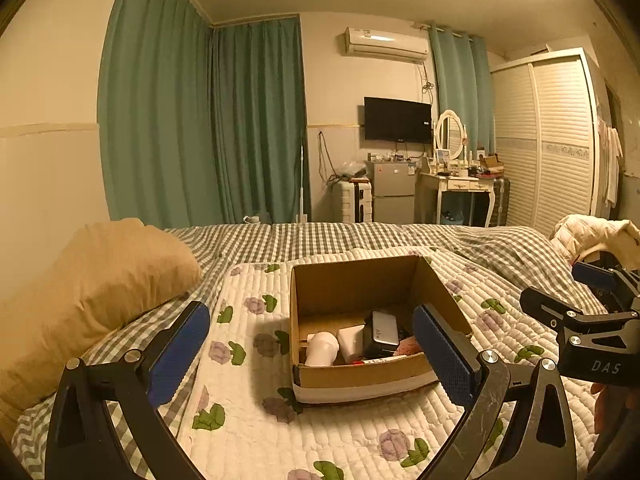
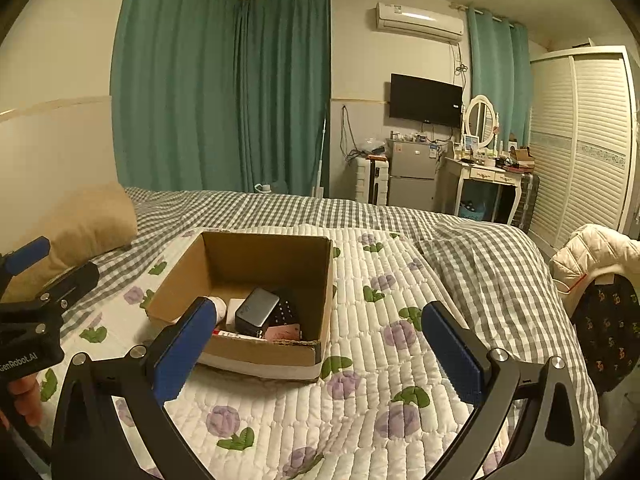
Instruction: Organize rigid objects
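My left gripper (image 1: 312,356) has its fingers (image 1: 178,354) spread wide with nothing between the pads. Straight ahead of them, framed in the gap, sits the open cardboard box (image 1: 360,372) on the floral quilt (image 1: 340,440) of the bed. Its near wall lies just beyond the fingertips, and the right-side finger overlaps the box's right corner in this view.

Inside the box, toward its near side, I see a white bottle (image 1: 322,348) lying down, a white block (image 1: 351,344) beside it, a dark grey charger (image 1: 380,332) leaning against that, and something pink (image 1: 408,347) at the right edge.

My right gripper (image 2: 316,354) is likewise spread apart and holding nothing. The box (image 2: 260,354) is ahead and to the left of its fingers (image 2: 450,354), with the left-side finger crossing the box's near corner. Only quilt lies between and beyond the right-side finger.

A tan pillow (image 1: 80,300) rests well off to the left of both grippers.
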### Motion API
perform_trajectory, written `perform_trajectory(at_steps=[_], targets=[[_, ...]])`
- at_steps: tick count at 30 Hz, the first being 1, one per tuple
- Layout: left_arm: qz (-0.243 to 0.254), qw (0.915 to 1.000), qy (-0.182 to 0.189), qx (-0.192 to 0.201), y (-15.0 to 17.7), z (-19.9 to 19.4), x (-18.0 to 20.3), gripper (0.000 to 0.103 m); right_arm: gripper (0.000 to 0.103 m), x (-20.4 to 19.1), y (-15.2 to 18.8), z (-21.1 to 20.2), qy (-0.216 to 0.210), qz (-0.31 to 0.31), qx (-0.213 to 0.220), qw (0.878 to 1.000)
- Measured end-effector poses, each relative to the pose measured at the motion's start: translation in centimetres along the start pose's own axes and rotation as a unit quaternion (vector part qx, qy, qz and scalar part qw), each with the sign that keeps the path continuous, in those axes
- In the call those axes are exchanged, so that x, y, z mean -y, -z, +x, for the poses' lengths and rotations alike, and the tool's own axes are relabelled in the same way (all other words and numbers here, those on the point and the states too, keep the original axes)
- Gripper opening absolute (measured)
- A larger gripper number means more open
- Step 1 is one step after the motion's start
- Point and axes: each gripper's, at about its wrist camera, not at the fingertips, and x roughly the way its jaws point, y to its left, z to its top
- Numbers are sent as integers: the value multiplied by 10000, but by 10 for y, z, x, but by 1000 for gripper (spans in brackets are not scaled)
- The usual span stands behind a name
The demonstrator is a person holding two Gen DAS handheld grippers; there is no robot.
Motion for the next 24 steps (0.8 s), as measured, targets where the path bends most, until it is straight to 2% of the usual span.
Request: perform_trajectory(at_steps=[18, 24], targets=[[-125, 9998, 100, -112, -3, 1, -3, 103, 103, 0, 1, 3, 44, -17, -49, 10000], [-22, 9998, 108, -156, -2, 1, 3, 103, 103, 3, 2, 5, 62, 31, -99, 9999]])
